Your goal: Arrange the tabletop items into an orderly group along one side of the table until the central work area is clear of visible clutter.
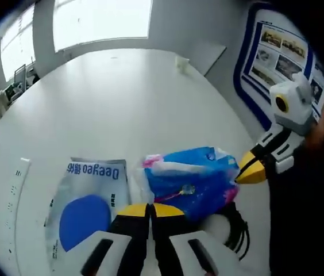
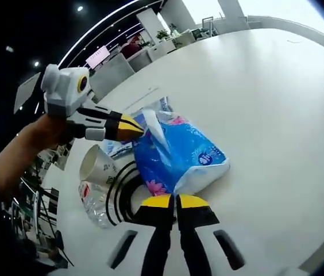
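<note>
Tissue pack (image 1: pixel 192 178), blue and soft-sided, lies on the white table (image 1: pixel 122 98) directly ahead of the left gripper (image 1: pixel 150 210), whose yellow-tipped jaws are pressed together with nothing between them. In the right gripper view the same pack (image 2: pixel 179 155) sits just beyond the right gripper (image 2: pixel 176 201), jaws likewise closed and empty at the pack's near edge. Beside the pack, in the left gripper view, lies a flat pouch (image 1: pixel 87 201) printed "Deeyeo" with a blue disc, touching or nearly touching the pack; a white power strip (image 1: pixel 14 195) lies further off, partly cut by the frame. Black cable (image 1: pixel 238 227) loops at the pack's near corner, its ends hidden. In the right gripper view the cable (image 2: pixel 122 192) coils beside a paper cup (image 2: pixel 96 167) on its side and a crumpled clear plastic bottle (image 2: pixel 93 207); whether cup and bottle touch cannot be told. Each view also catches the other gripper at the pack's far side, its yellow tips closed near or against the wrapper. Beyond the pack, the table runs broad and bare to its curved edge. Further away: bright windows (image 1: pixel 101 20), a blue-framed wall poster (image 1: pixel 277 54), and office desks (image 2: pixel 168 40), small and indistinct.
</note>
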Available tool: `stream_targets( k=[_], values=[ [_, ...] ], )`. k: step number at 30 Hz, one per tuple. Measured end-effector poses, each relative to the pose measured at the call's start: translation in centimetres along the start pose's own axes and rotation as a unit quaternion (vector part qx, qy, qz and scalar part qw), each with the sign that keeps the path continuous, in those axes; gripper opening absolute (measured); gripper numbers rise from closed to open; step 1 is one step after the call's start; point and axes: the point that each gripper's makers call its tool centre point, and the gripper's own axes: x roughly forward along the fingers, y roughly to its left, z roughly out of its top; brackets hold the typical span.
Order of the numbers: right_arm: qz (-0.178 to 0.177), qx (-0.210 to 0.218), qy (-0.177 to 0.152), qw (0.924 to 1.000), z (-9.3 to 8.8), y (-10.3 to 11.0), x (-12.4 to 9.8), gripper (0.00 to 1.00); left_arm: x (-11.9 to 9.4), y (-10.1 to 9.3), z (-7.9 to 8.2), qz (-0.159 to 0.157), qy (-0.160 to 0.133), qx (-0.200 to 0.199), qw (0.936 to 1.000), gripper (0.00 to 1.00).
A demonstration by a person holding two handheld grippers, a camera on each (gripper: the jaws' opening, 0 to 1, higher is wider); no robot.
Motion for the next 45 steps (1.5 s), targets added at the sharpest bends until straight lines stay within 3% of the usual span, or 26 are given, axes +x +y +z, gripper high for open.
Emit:
stream_targets(
  k=[11, 18, 21, 24, 30, 34, 38, 43, 45],
  values=[
    [-0.002, -0.027, -0.030, 0.9992, 2.8, -0.3, -1.9, 0.00, -3.3, -0.7, 1.7, 0.055, -0.044, -0.037, 0.9969, 0.00],
    [0.003, -0.079, -0.049, 0.9957, 6.6, 0.2, -3.3, 0.00, -5.9, -0.6, 2.5, 0.093, -0.085, -0.085, 0.9883, 0.00],
    [0.006, -0.110, -0.057, 0.9922, 9.3, 0.4, -3.5, 0.00, -7.2, 0.0, 3.1, 0.113, -0.101, -0.112, 0.9820, 0.00],
    [0.012, -0.118, -0.057, 0.9913, 10.8, 1.2, -3.9, 0.00, -8.2, 0.6, 3.6, 0.133, -0.115, -0.132, 0.9755, 0.00],
    [0.018, -0.174, -0.057, 0.9830, 14.9, 2.5, -4.2, 0.00, -9.8, 1.4, 4.2, 0.158, -0.141, -0.177, 0.9612, 0.00],
    [0.021, -0.191, -0.045, 0.9803, 16.5, 2.1, -3.8, 0.00, -10.1, 1.3, 4.8, 0.174, -0.151, -0.184, 0.9557, 0.00],
    [0.011, -0.206, -0.045, 0.9775, 17.9, 1.0, -3.5, 0.00, -10.1, 1.2, 6.3, 0.184, -0.189, -0.210, 0.9415, 0.00],
    [0.014, -0.215, -0.054, 0.9750, 19.1, 0.1, -3.0, 0.00, -9.4, 1.4, 6.9, 0.201, -0.201, -0.230, 0.9308, 0.00],
    [0.017, -0.231, -0.065, 0.9705, 20.0, -0.3, -2.4, 0.00, -8.9, 1.6, 7.0, 0.211, -0.208, -0.251, 0.9215, 0.00]
  ],
)
